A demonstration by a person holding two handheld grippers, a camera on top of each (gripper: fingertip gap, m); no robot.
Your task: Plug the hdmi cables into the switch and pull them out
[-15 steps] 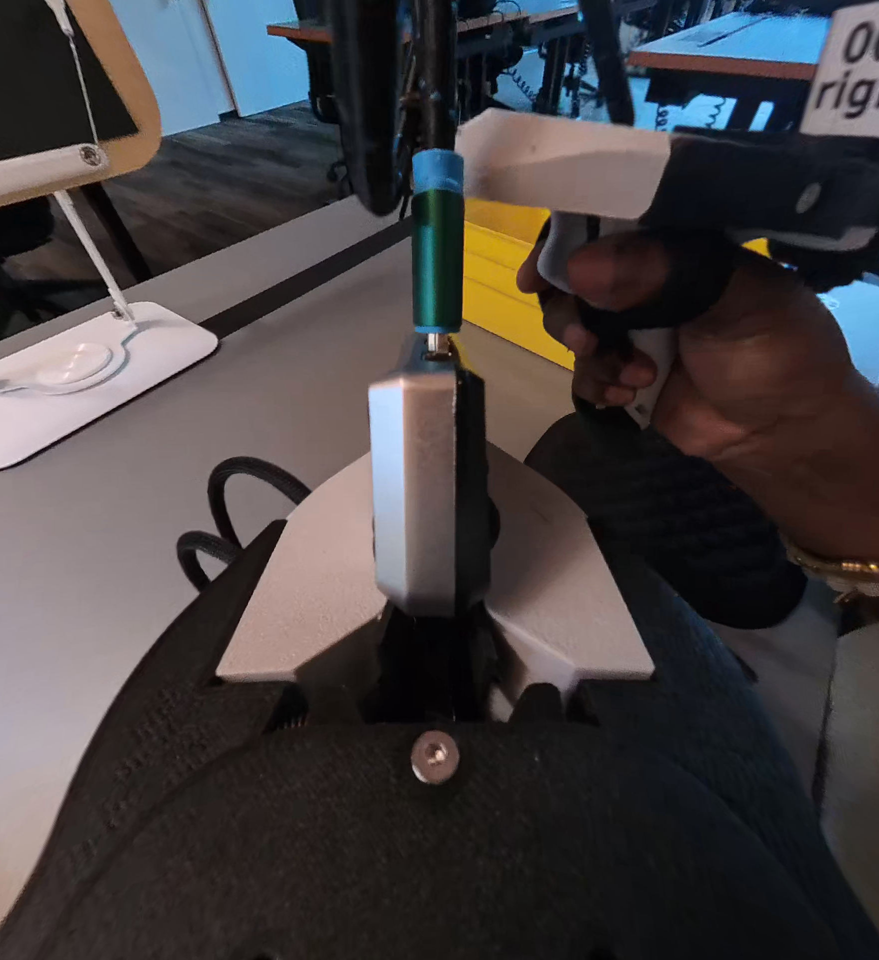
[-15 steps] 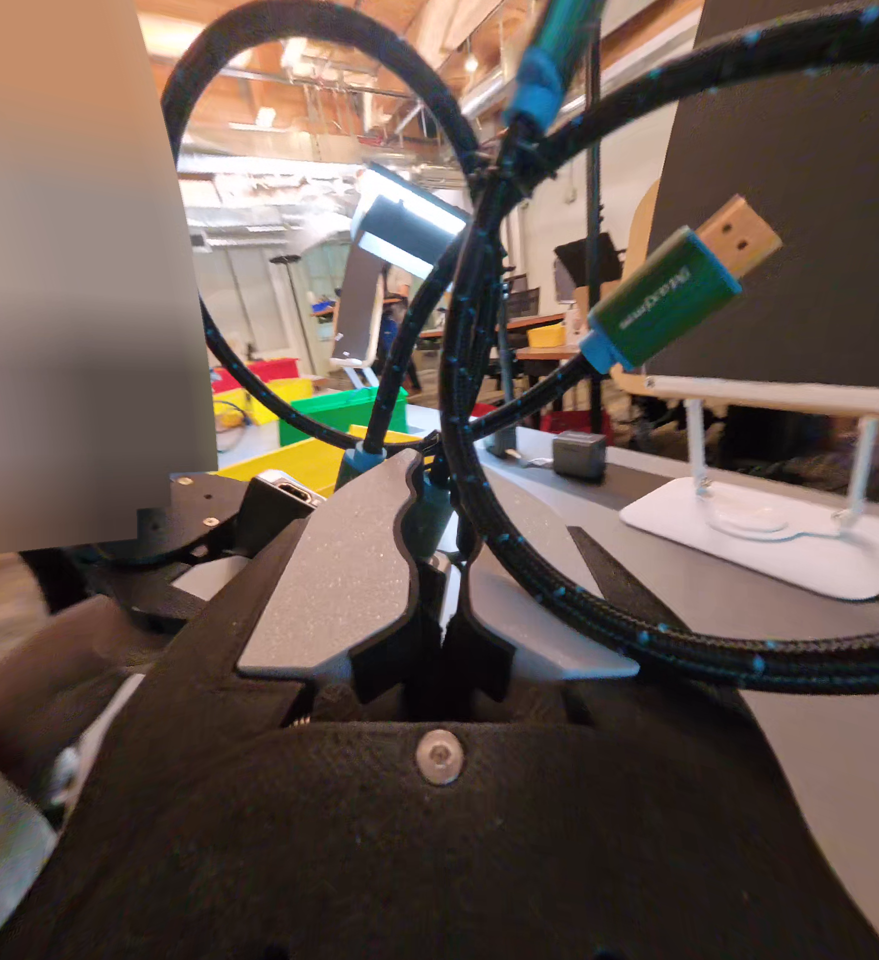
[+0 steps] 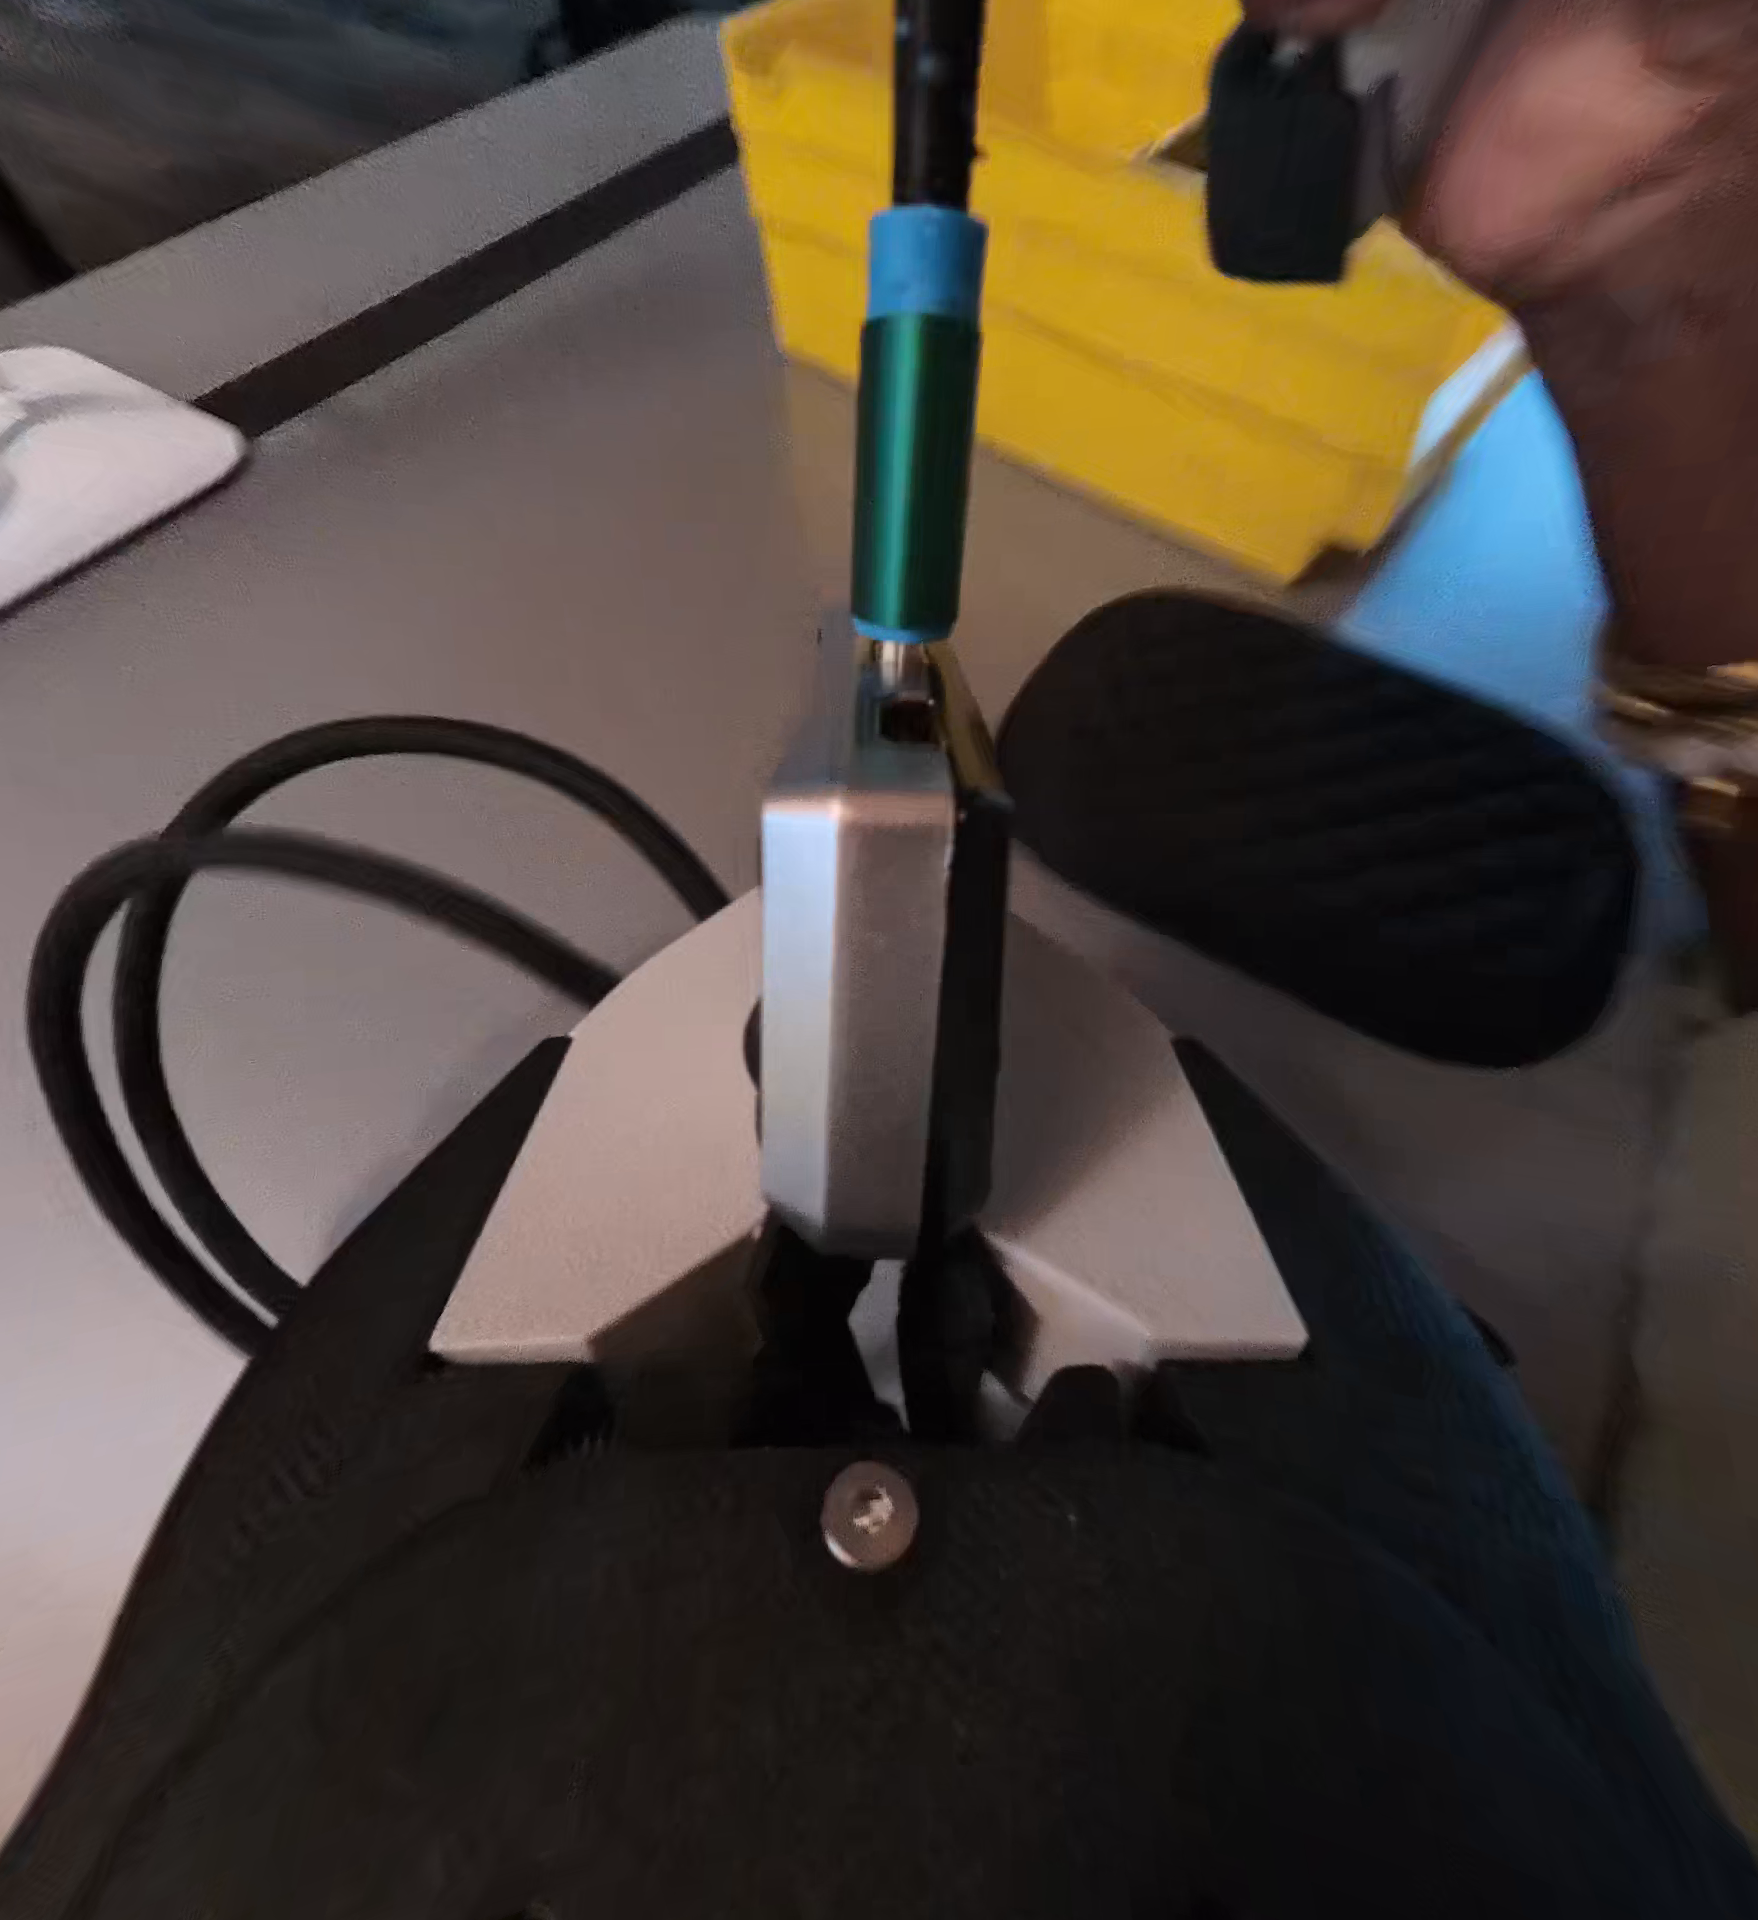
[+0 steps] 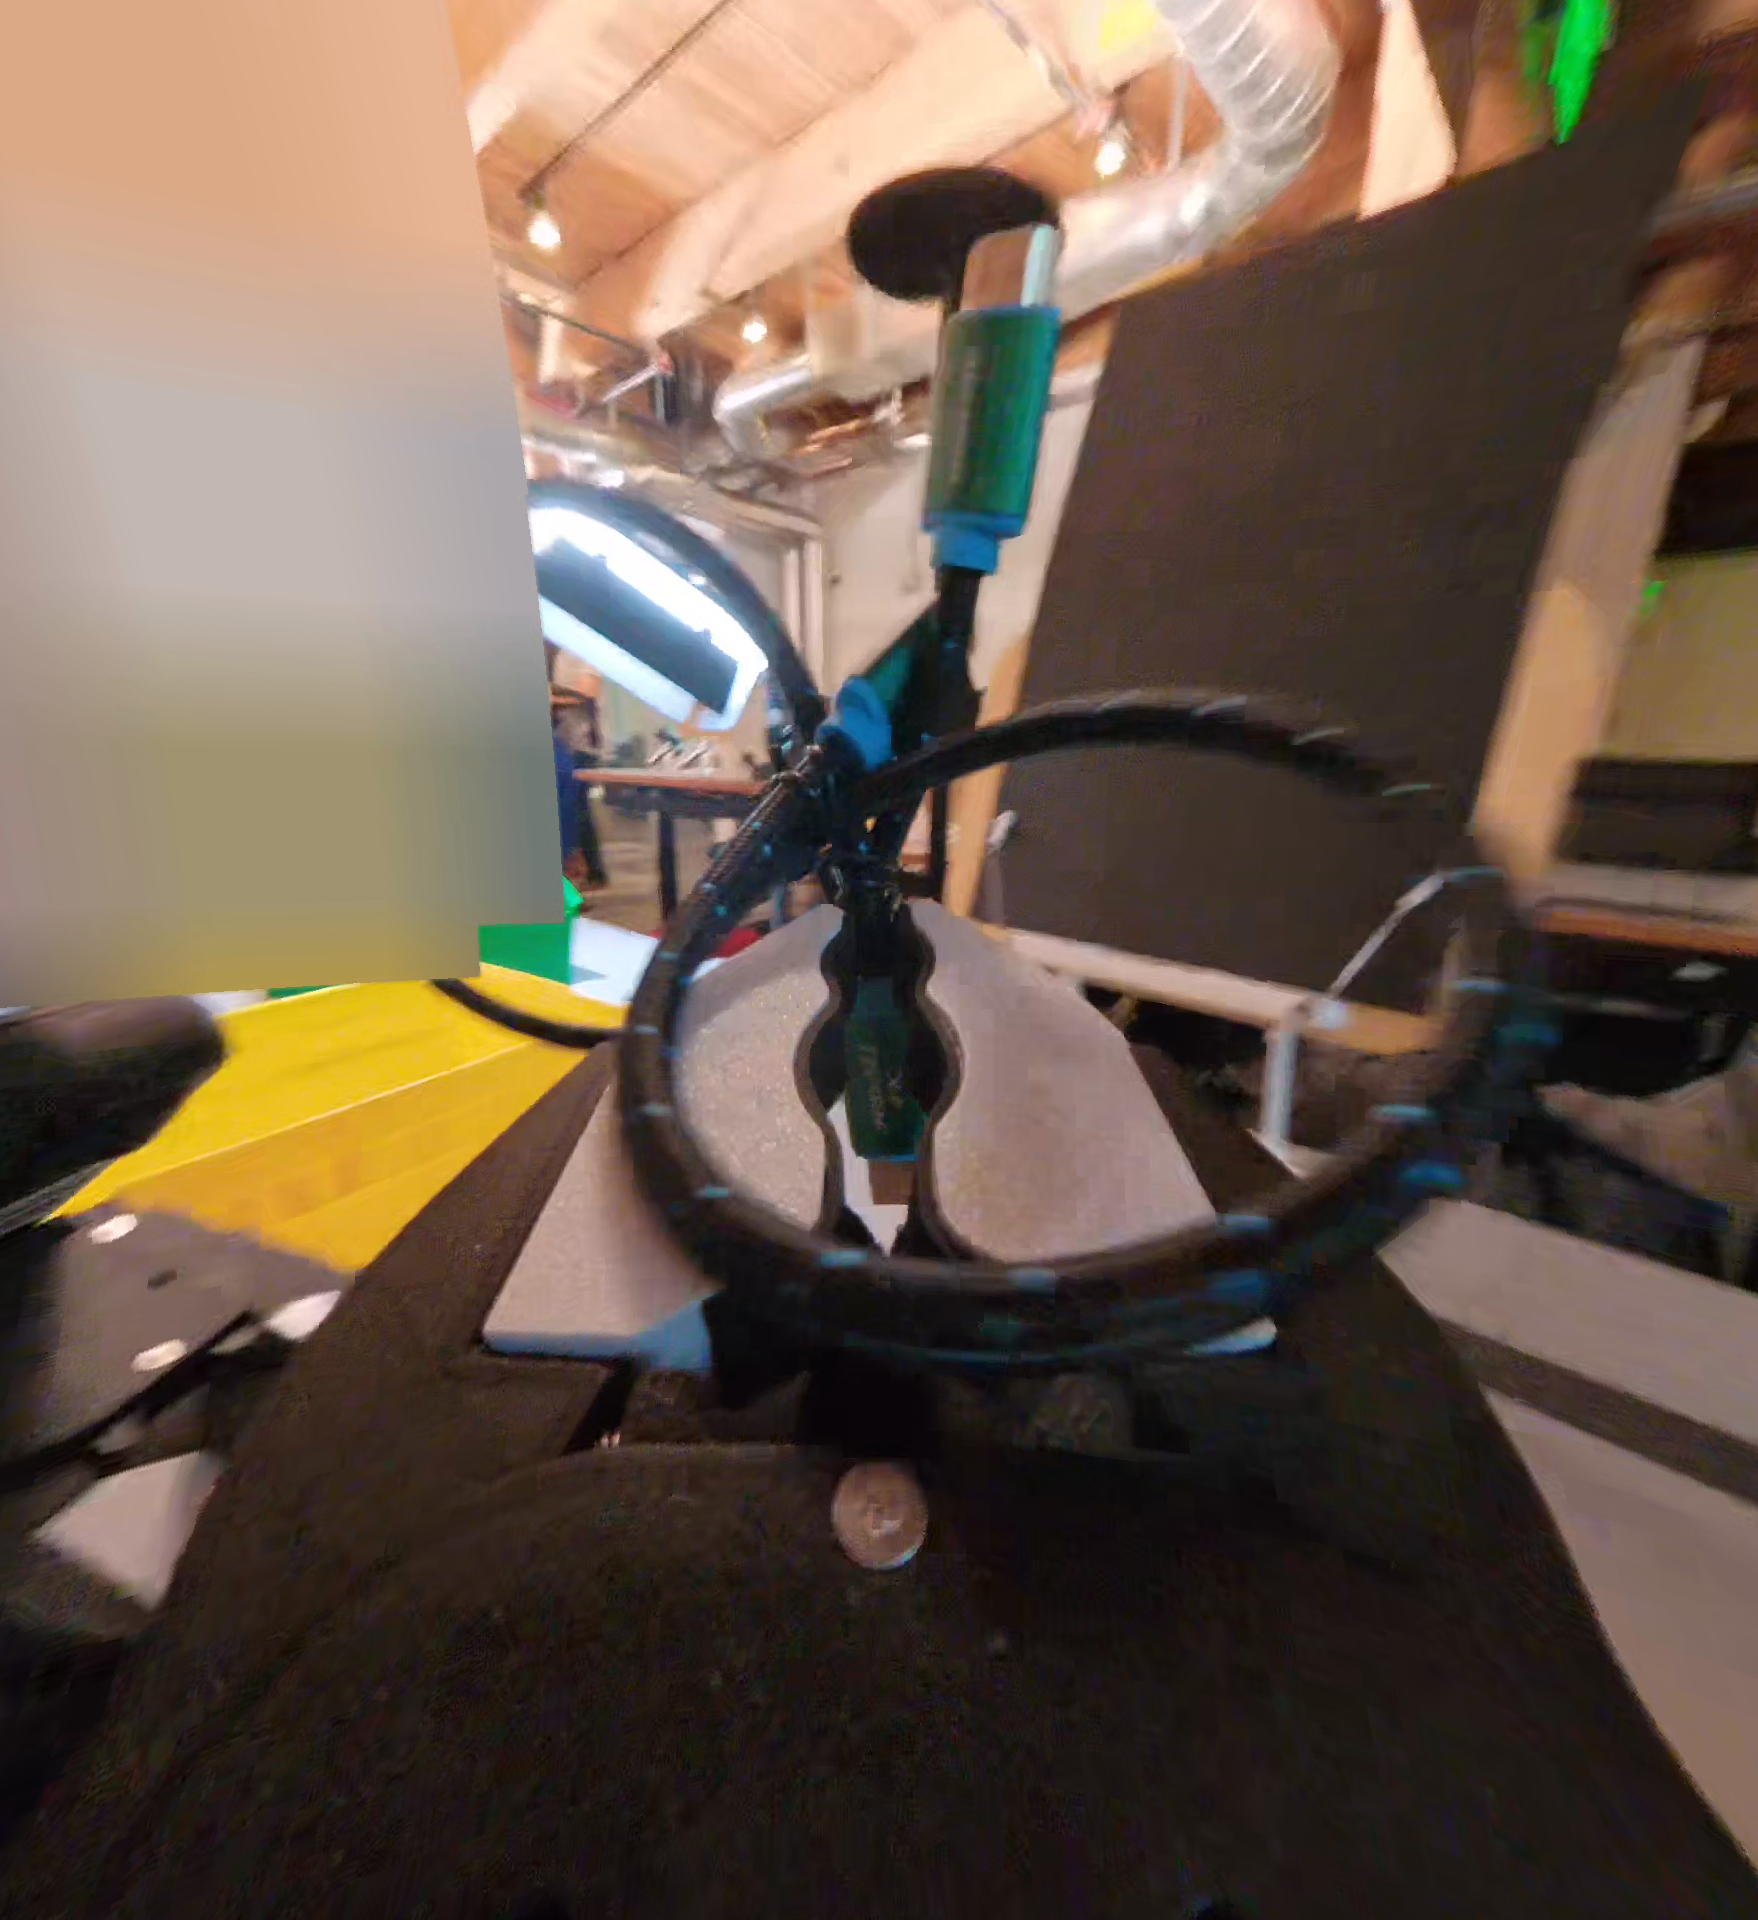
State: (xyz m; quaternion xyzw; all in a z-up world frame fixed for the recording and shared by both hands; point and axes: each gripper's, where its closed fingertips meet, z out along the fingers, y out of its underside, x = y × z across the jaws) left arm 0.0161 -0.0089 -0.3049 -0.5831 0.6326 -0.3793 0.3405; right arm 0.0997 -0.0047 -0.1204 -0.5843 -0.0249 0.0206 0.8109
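We are keeping the left claw (image 3: 880, 1060) clamped on a grey box and the right claw (image 4: 880, 1049) pinched on a green plug; our right hand (image 3: 1623, 270) is gripping its handle above.

Silver switch (image 3: 859, 997), green-and-blue plug (image 3: 908, 436), black blue-flecked cable (image 4: 1062, 1262), yellow bin (image 3: 1114, 312)
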